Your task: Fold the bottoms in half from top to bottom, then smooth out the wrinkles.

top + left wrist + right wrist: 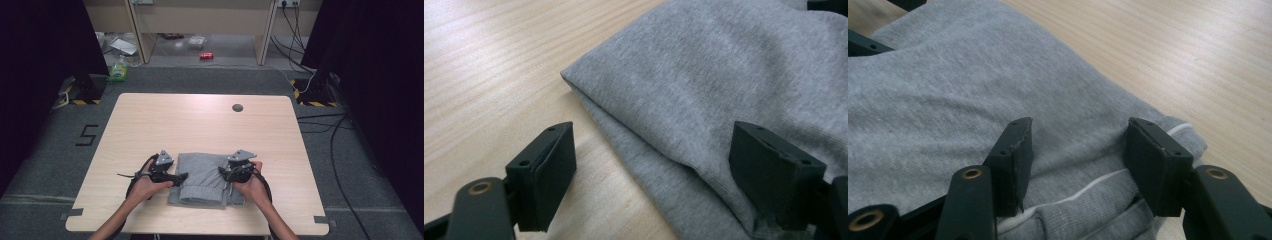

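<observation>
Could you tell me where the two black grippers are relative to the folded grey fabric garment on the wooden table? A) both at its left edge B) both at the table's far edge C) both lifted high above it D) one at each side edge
D: in the high view the left gripper is at the left edge of the folded grey fabric garment and the right gripper at its right edge.

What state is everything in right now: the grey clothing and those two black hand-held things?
Grey garment: folded into a layered stack, lying flat on the table.
Left tool: open, jaws straddling the garment's folded edge, not pinching it.
Right tool: open, jaws apart over the garment's top, nothing gripped.
Table: bare wood around the garment.
</observation>
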